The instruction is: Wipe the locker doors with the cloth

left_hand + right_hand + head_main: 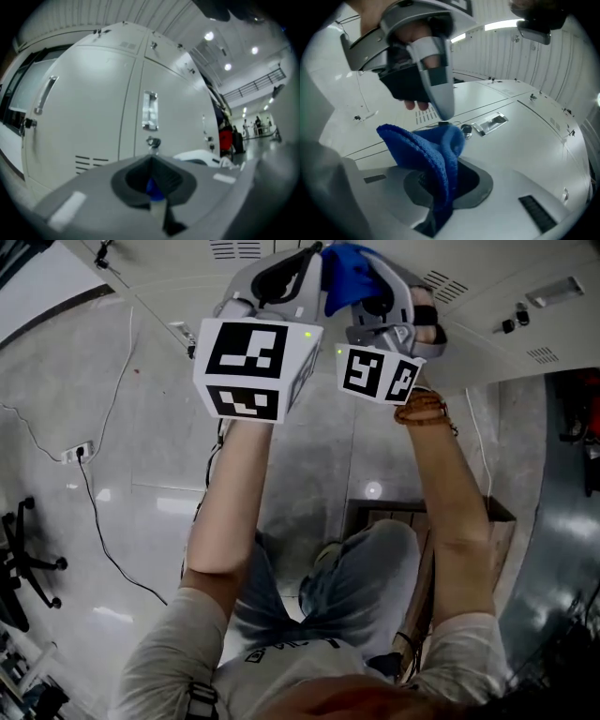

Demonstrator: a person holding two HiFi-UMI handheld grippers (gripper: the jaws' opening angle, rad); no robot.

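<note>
The locker doors fill everything ahead of both tools: pale panels side by side, none of them touched by the cloth as far as I can see. I judge the wiping stroke itself is not yet under way. This looks like the step of getting the cloth set in the tools, with both held up close together in front of the lockers. The right tool is pressed together on the blue cloth. The fabric runs down into the dark recess between its jaws, and a thick fold rears up and leans over just ahead of its tip. The left tool comes in from above that fold. Its jaws are also pressed together, and a small nub of blue shows between them, so I read it as nipping the cloth's upper edge, though that bite is slight. The cloth is therefore strung between the two tips, apart from the door beyond. Next I would let one tool give up its hold so the fold hangs free. Then I would bring the other forward until the fabric lies flat on the panel, pressing enough to drag without bunching. Beyond the right tool's tip lie a chrome label holder and a small lock, which could snag the cloth. Ahead of the left tool, low on the neighbouring door, is a set of vent slots.
</note>
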